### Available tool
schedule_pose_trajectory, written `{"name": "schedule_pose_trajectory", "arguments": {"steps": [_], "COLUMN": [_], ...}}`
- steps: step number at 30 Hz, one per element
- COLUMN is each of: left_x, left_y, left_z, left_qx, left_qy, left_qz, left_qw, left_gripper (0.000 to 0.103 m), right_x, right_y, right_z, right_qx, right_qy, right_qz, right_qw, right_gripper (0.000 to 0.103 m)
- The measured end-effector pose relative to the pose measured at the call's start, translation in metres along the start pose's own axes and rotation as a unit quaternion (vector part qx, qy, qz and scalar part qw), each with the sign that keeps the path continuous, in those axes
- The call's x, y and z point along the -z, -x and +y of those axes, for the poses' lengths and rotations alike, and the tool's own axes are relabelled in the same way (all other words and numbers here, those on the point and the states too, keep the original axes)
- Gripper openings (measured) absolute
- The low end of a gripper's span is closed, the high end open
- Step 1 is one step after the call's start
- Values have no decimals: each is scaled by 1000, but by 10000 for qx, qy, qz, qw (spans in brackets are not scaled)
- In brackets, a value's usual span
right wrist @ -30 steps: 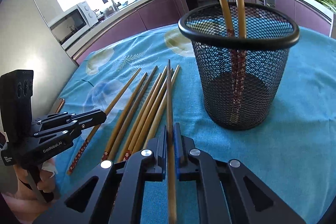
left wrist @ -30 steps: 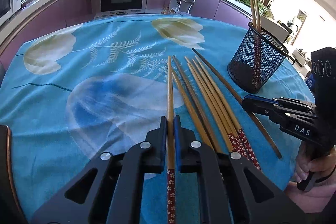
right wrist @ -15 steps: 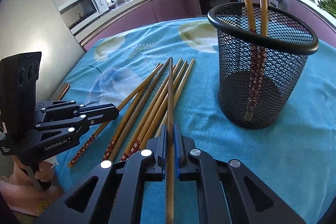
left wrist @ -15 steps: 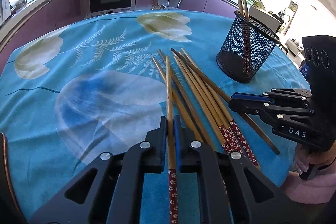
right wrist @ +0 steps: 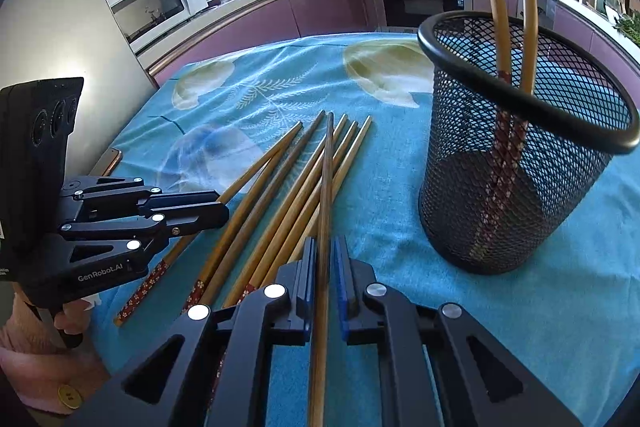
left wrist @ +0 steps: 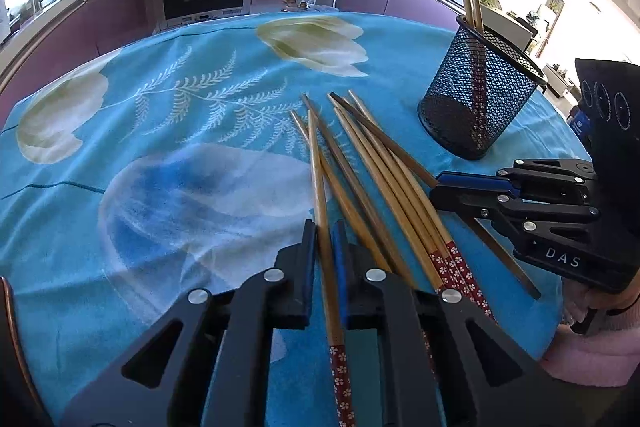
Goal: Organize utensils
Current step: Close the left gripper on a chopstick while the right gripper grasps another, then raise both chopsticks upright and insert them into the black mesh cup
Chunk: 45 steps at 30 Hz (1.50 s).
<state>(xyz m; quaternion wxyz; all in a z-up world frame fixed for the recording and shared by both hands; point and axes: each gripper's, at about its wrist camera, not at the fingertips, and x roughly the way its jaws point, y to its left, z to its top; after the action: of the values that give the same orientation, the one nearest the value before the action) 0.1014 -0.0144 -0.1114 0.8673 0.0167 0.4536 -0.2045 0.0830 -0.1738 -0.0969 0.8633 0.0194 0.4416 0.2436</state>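
Both tongs clamped on a chopstick each, left gripper and right gripper; only the right view shows the microwave at ten o'clock.

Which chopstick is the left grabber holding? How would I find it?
Start at the black mesh cup on the blue flowered tablecloth, then look at the chopsticks lying fanned beside it. The left gripper is shut on the held chopstick at the edge of the fan farthest from the cup. It alone runs between blue-padded fingers.
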Motion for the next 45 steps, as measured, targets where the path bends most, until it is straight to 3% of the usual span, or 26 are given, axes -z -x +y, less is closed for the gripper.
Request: {"name": "schedule_pose_trajectory", "arguments": {"steps": [7, 14, 29, 45], "left_x": [-1, -12, -33, -103], "left_y": [17, 54, 123, 142], "left_z": [-5, -15, -34, -69], "left_qx": [77, 438, 1057, 1431], "left_qy": [23, -100, -292, -440], "left_qz": [-199, -628, -1531, -2323], "left_qw": [9998, 9970, 9821, 9611], "left_gripper": [8, 8, 7, 7], "right_x": [-1, -4, -12, -51], "right_y": [24, 60, 116, 175], "right_z": [0, -4, -23, -47], "right_qx": [-155, -321, -359, -87], "right_qy": [114, 167, 55, 215], "right_qz": [-332, -763, -1623, -2464], "right_qw": [9993, 9964, 9861, 9689], "right_gripper": [6, 6, 6, 6]}}
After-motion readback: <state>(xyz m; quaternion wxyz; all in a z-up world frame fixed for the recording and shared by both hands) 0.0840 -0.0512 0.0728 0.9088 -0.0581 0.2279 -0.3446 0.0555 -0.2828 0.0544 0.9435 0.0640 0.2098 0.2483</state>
